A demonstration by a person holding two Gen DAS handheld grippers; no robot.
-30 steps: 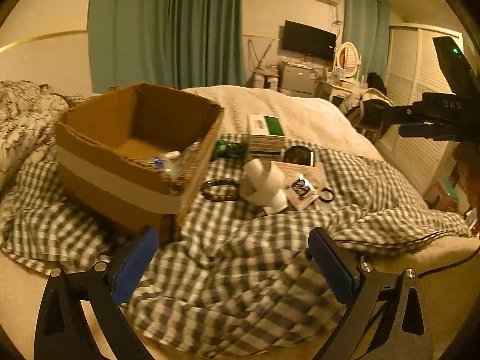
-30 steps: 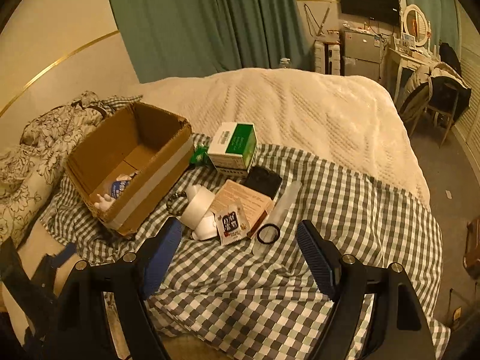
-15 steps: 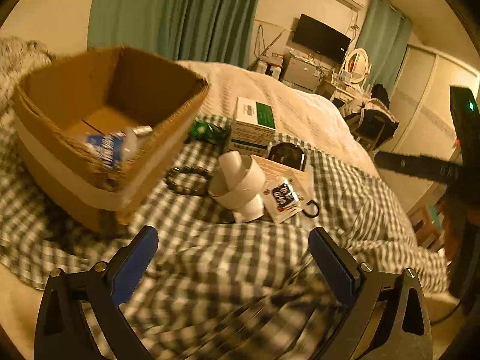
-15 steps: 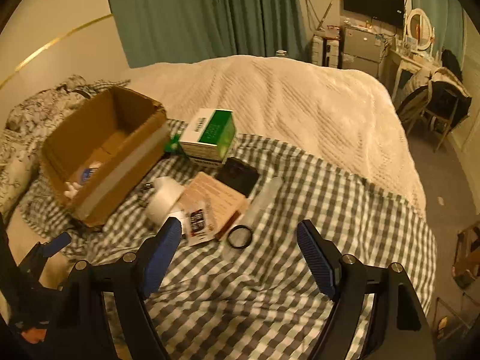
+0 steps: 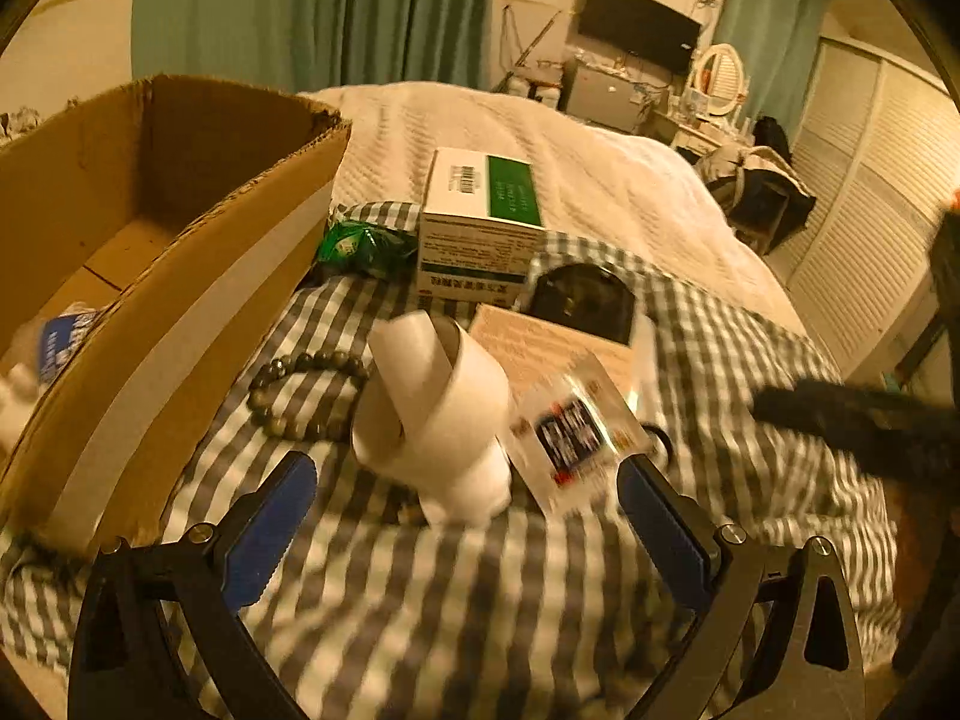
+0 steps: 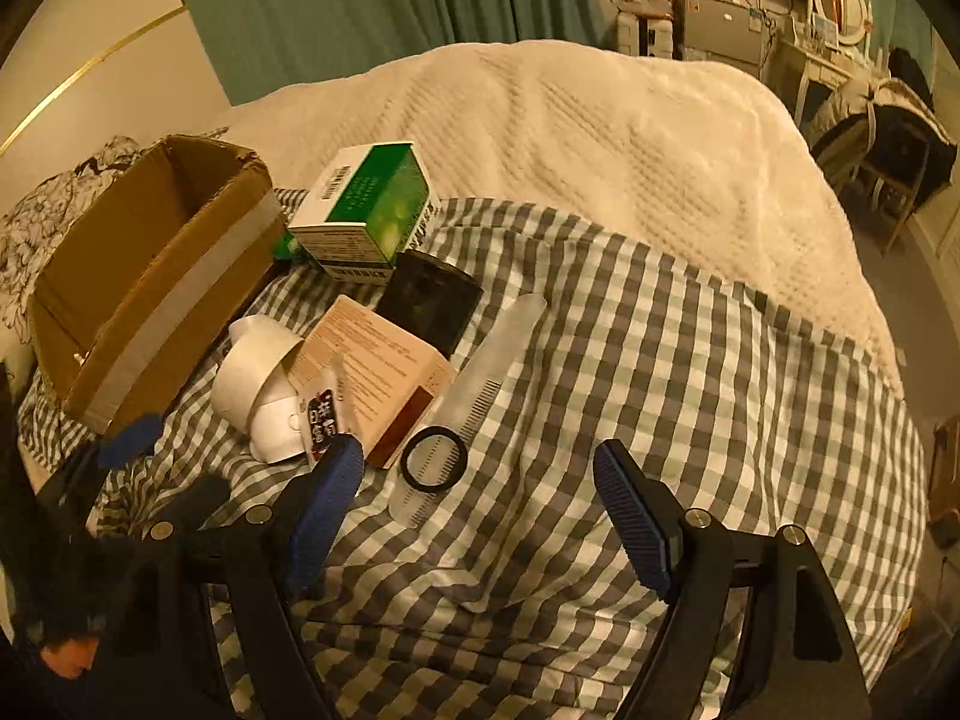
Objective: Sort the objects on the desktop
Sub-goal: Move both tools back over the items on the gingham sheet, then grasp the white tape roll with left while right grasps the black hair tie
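On a grey checked cloth [image 6: 690, 372] lies a cluster of objects. A white pipe fitting [image 5: 435, 414] [image 6: 258, 384] sits just ahead of my left gripper [image 5: 462, 501], which is open and empty. Beside the fitting are a dark bead bracelet [image 5: 300, 387], a printed sachet [image 5: 570, 426] [image 6: 321, 420], a tan box [image 6: 378, 366], a black case [image 6: 432, 294] and a green-and-white carton [image 5: 480, 222] [image 6: 366, 210]. A clear graduated tube [image 6: 474, 384] with a black ring [image 6: 433, 459] lies in front of my right gripper [image 6: 480, 483], open and empty.
An open cardboard box [image 5: 180, 228] [image 6: 150, 276] stands at the left with a small bottle [image 5: 60, 342] inside. A green packet [image 5: 360, 243] is wedged beside it. A cream bedspread [image 6: 570, 138] stretches behind. The bed edge drops off at the right toward a chair [image 6: 888, 138].
Both grippers have come down and closer to the objects. The left one swung right from the cardboard box toward the pipe fitting. The right one now hangs nearer the clear tube. Both stayed open.
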